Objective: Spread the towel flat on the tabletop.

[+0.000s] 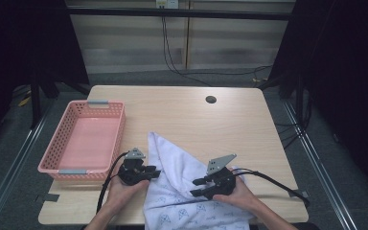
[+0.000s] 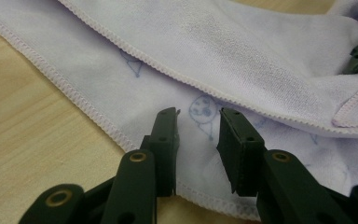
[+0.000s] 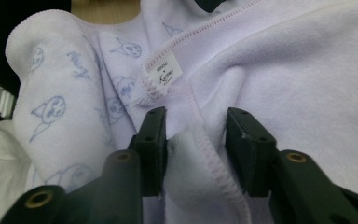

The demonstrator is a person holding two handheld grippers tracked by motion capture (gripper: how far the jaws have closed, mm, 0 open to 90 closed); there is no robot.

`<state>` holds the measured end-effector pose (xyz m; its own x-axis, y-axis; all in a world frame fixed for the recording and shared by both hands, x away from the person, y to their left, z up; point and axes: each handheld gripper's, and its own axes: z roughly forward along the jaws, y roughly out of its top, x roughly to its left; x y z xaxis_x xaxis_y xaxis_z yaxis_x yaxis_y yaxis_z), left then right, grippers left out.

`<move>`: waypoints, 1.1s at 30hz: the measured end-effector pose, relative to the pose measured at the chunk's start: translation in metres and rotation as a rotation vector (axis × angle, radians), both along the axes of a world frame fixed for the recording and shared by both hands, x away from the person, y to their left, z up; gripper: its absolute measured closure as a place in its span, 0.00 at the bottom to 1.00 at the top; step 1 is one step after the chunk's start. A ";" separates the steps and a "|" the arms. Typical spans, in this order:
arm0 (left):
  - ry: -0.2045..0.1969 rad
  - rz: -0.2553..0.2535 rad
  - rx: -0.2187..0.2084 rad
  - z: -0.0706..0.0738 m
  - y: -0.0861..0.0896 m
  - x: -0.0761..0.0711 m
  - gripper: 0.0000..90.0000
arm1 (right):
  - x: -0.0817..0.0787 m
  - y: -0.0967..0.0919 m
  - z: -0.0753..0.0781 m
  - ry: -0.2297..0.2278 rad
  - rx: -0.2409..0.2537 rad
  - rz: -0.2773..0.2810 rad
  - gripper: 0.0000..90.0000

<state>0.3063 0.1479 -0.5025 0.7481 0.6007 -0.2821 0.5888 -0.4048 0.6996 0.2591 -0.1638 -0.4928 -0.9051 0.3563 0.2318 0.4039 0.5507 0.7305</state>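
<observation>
Lengthwise, towel point(image 1: 182, 187) points away; left gripper point(image 2: 198, 140) apart; right gripper point(image 3: 196, 144) apart around hem

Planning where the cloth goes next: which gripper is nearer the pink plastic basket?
Left. The left gripper sits just beside the pink plastic basket; the right gripper lies farther off, across the cloth.

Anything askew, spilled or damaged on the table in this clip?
No damage or spills. The printed white towel lies rumpled, folded into a point, and hangs over the near table edge. The pink basket sits slightly angled at the left edge.
</observation>
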 end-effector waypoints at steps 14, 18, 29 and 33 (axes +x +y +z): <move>0.004 0.001 -0.005 0.000 0.001 0.001 0.76 | -0.005 -0.041 0.018 -0.024 0.085 -0.150 0.91; 0.001 0.003 -0.004 -0.001 0.001 0.002 0.77 | 0.006 -0.066 0.032 -0.047 0.136 -0.234 0.93; -0.035 0.015 0.028 0.000 0.000 0.009 0.80 | 0.038 -0.125 0.065 -0.144 0.262 -0.463 0.93; -0.036 0.030 0.022 -0.001 0.003 0.013 0.80 | 0.062 -0.136 0.077 -0.176 0.293 -0.531 0.93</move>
